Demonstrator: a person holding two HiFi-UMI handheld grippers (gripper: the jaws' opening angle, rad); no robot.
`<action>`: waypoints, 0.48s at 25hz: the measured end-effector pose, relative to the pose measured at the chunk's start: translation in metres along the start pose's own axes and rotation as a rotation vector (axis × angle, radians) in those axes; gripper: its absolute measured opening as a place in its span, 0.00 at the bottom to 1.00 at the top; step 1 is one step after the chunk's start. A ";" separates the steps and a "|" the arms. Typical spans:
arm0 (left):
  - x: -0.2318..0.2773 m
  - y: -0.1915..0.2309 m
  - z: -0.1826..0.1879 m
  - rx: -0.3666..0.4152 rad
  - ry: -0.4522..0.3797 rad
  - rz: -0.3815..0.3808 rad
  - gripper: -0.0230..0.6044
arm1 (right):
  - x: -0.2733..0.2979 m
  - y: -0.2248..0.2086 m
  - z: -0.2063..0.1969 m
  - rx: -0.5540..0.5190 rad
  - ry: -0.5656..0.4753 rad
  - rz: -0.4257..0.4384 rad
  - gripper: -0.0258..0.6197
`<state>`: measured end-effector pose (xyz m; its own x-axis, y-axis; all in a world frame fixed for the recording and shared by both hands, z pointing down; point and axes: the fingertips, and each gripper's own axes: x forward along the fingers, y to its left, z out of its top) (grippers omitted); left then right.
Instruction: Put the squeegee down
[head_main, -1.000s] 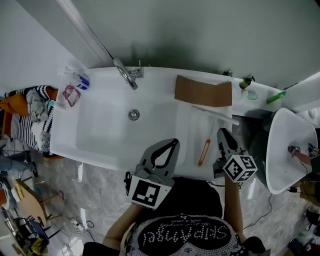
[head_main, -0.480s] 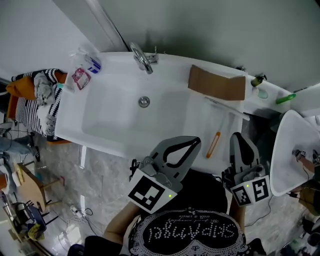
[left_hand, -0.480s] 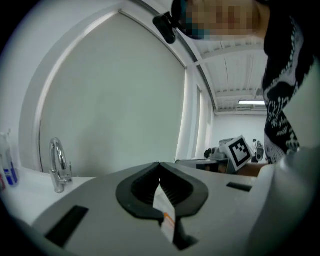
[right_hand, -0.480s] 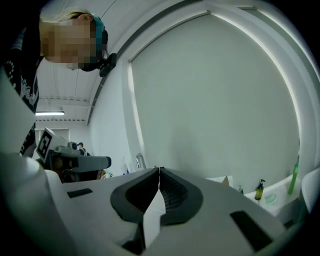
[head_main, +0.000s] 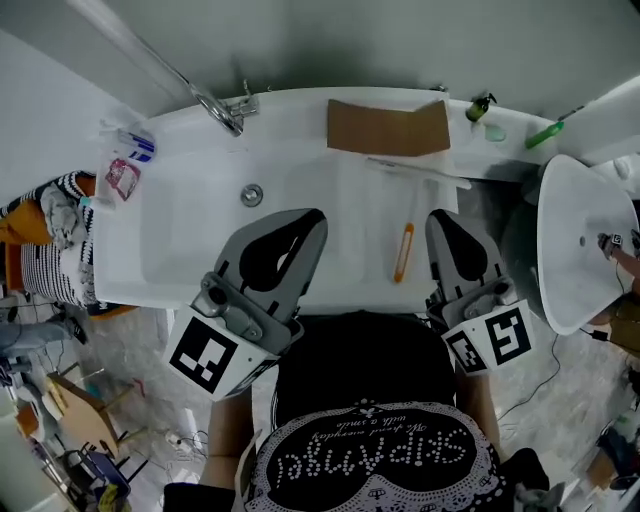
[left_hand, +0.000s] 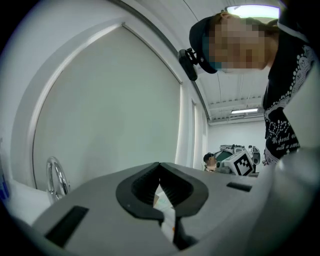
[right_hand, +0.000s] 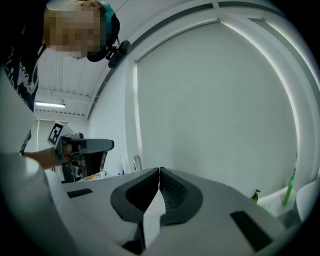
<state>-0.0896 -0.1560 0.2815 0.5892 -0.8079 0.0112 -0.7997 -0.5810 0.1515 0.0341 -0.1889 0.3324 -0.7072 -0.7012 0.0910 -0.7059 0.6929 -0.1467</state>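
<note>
Squeegee (head_main: 404, 251) lies in white bathtub (head_main: 185, 235) beside washbasin (head_main: 562, 245)

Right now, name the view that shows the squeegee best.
The head view: the squeegee lies whole in the bathtub, orange handle and blade visible. The right gripper view shows none of it; the left, at most an orange speck.

White bathtub (head_main: 180, 262), squeegee (head_main: 404, 252) lying inside, cardboard sheet (head_main: 388, 127) on its far rim

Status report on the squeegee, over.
Left gripper shut, empty; right gripper shut, empty. Squeegee lying in the bathtub, clear of both. Nothing blocking.
</note>
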 end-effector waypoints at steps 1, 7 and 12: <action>0.000 -0.001 -0.002 -0.004 0.006 0.000 0.04 | -0.001 0.000 -0.001 0.005 0.001 0.000 0.08; 0.000 -0.007 -0.012 -0.005 0.038 -0.017 0.04 | -0.008 0.000 -0.015 0.036 0.018 -0.004 0.08; 0.000 -0.007 -0.017 -0.018 0.048 -0.010 0.04 | -0.013 0.000 -0.026 0.042 0.048 -0.003 0.08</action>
<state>-0.0817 -0.1498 0.2976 0.6020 -0.7965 0.0571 -0.7921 -0.5865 0.1693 0.0422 -0.1752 0.3569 -0.7070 -0.6935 0.1388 -0.7064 0.6825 -0.1876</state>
